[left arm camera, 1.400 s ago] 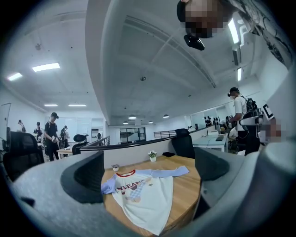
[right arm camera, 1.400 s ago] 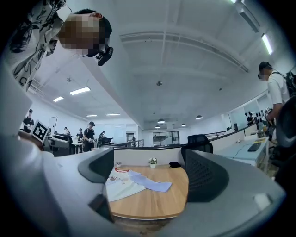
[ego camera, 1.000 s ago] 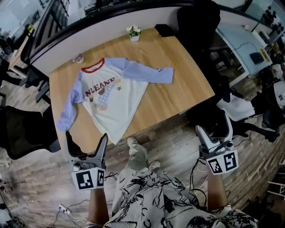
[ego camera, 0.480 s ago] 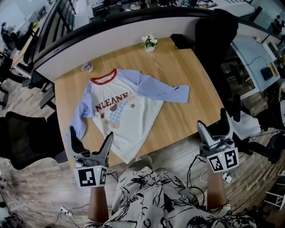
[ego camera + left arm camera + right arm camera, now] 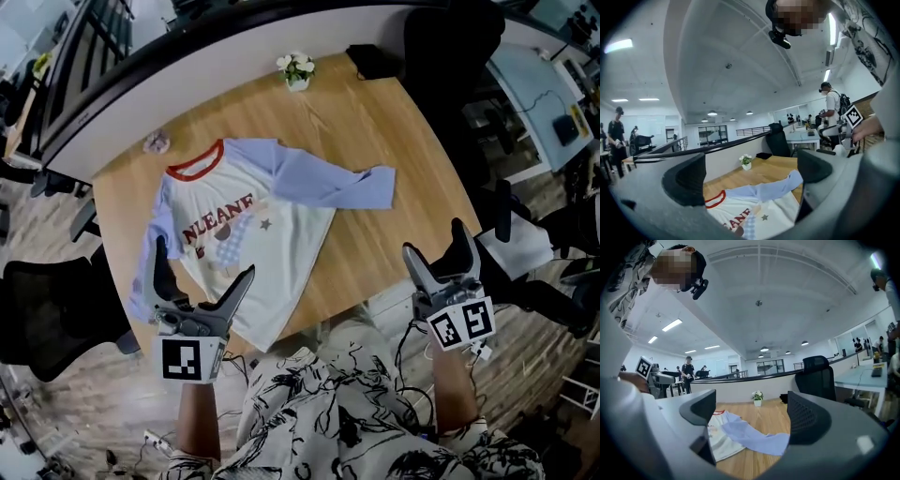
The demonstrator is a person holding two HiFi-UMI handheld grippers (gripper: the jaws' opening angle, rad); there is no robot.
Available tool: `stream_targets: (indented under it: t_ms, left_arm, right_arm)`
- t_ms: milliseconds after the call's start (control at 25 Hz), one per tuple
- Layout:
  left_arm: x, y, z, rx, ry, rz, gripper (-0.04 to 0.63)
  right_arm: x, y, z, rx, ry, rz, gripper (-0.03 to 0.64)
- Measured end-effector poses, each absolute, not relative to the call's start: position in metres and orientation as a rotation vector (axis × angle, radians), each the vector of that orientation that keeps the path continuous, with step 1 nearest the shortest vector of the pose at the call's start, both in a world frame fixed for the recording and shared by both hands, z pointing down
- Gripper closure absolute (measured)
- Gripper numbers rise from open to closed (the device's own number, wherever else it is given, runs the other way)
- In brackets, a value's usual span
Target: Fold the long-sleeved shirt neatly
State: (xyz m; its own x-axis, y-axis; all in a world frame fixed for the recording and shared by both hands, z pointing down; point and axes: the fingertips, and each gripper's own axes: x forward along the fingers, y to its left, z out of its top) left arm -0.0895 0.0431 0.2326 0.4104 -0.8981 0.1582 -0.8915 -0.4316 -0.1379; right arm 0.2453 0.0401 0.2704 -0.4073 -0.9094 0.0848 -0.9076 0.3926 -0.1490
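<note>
The long-sleeved shirt (image 5: 258, 239) lies flat and front up on the wooden table (image 5: 403, 216), set at a slant; its red collar (image 5: 195, 159) points to the far left corner and its hem lies close to the near edge; the body is white with dark red lettering and a small print on the chest, and the sleeves are light blue; the right-hand sleeve (image 5: 337, 183) stretches out across the table top, away from the body, while the other sleeve (image 5: 148, 267) runs down along the shirt's left side by the table's left edge; the left gripper (image 5: 203, 262) is held above the near left part of the shirt, and its own view shows the two jaws wide apart with nothing between them, only the shirt and table beyond the gap; the right gripper (image 5: 434, 242) is off the table's near right edge, over the floor and well apart from the shirt, its jaws likewise spread and empty; a small pot of white flowers (image 5: 297, 71) stands at the far edge, with a dark flat object (image 5: 367, 60) just beside it; a small pale thing (image 5: 156, 142) lies near the collar, too small to tell what it is; a black chair (image 5: 441, 37) stands beyond the far right corner
</note>
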Motion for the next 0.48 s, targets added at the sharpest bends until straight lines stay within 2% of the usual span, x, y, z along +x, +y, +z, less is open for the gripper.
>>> stream_targets:
  t_ms: [280,480]
  left_arm:
    - [0.058,-0.049,0.265,-2.838,1.127,-0.59,0.003]
    - [0.166,-0.108,0.322,-2.919,0.772,-0.74,0.042]
  right_arm:
    - [0.269,-0.024,0.382,-1.786,2.67,-0.567,0.156]
    - [0.27,-0.046,0.459,-1.897,2.747,-0.726,0.171]
